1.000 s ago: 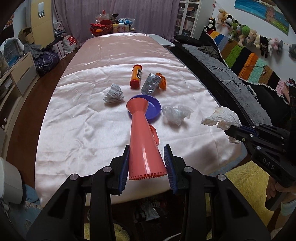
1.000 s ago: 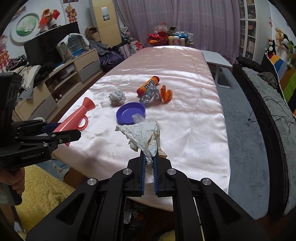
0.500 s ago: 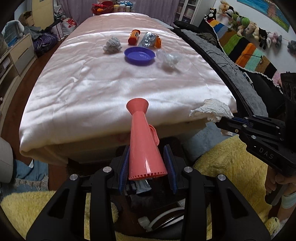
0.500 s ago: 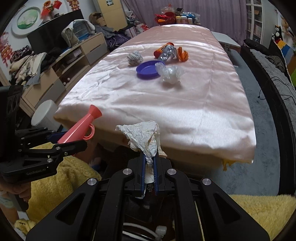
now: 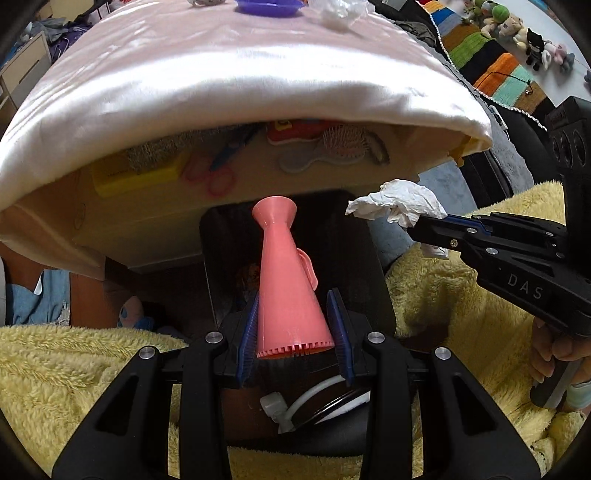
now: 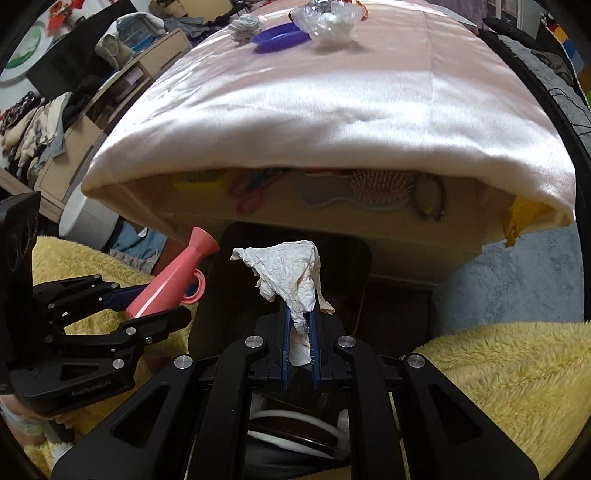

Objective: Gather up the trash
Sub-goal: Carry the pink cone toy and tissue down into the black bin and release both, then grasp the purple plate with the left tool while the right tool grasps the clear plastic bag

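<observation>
My left gripper (image 5: 293,301) is shut on the wide end of a pink plastic horn (image 5: 284,266), which points down over a black trash bin (image 5: 373,280) on the floor below the table edge. My right gripper (image 6: 298,314) holds a crumpled white tissue (image 6: 291,269) over the same bin (image 6: 354,266); its jaws are starting to open with the tissue still pinched between them. From the right wrist the horn (image 6: 170,280) and left gripper (image 6: 147,302) show at the left. From the left wrist the tissue (image 5: 399,201) and right gripper (image 5: 417,225) show at the right.
The table under pink satin cloth (image 6: 332,122) overhangs just beyond the bin. On it lie a blue plate (image 6: 280,35), crumpled clear plastic (image 6: 328,18) and a paper ball (image 6: 245,26). A hairbrush (image 6: 380,184) and scissors (image 6: 247,195) lie on the shelf beneath. Yellow fleece (image 6: 498,376) flanks the bin.
Both grippers dropped from above the tabletop to below its front edge and tipped downward, carrying the horn and the tissue over the black bin. The right jaws have parted slightly.
</observation>
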`<state>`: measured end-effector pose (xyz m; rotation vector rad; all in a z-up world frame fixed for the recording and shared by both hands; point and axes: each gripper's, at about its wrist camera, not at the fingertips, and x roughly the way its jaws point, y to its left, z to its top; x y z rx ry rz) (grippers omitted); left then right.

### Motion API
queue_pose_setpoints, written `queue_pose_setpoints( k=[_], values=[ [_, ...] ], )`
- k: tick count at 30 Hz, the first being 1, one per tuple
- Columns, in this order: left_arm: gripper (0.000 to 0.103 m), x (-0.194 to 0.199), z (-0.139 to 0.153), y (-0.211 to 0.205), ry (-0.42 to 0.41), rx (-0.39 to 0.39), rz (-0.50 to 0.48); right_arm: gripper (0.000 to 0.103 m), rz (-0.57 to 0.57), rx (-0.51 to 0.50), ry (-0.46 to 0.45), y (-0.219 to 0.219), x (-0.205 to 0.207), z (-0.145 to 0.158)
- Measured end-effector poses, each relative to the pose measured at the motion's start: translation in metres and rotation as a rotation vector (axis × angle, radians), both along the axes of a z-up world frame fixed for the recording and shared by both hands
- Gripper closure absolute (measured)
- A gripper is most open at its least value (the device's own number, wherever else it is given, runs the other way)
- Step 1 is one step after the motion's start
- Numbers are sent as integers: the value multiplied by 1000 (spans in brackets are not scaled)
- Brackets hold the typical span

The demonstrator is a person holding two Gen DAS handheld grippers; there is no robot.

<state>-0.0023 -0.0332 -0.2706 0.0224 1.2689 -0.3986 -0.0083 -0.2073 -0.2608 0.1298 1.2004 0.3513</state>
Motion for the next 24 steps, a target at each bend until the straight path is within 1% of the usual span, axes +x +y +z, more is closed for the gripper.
queue_pose_setpoints(
  k=[3, 9, 10, 11, 13, 15, 18, 19, 20, 21, 23, 24],
  values=[
    [69, 0, -8, 0, 16, -2, -6, 91, 5, 1, 25, 3, -2, -9],
    [68, 0, -12, -2, 30, 0, -7, 90, 13, 15, 55, 9, 5, -11],
    [67, 0, -12, -1, 31, -2, -5, 86, 12, 17, 58, 9, 6, -11],
    [63, 0, -12, 0, 30, -2, -2, 73, 12, 23, 59, 9, 6, -11],
    [61, 0, -10, 2, 25, 1, 3, 58, 9, 29, 55, 10, 7, -10],
    [59, 1, -9, 2, 21, 4, 6, 58, 10, 29, 52, 11, 8, -8],
    [49, 1, -3, 4, 4, 18, 11, 56, -3, 36, 45, 7, 9, -4],
    [43, 1, 0, 5, -5, 24, 11, 52, -12, 37, 37, 4, 10, -1],
    [37, 1, 3, 5, -15, 31, 12, 45, -24, 38, 26, 1, 11, 3],
    [33, 2, 7, 7, -27, 37, 13, 41, -37, 39, 12, -3, 12, 8],
    [23, 2, 16, 11, -52, 41, 23, 26, -63, 38, -27, -12, 14, 20],
    [21, 4, 21, 14, -63, 41, 32, 23, -75, 36, -47, -17, 15, 27]
  ],
)
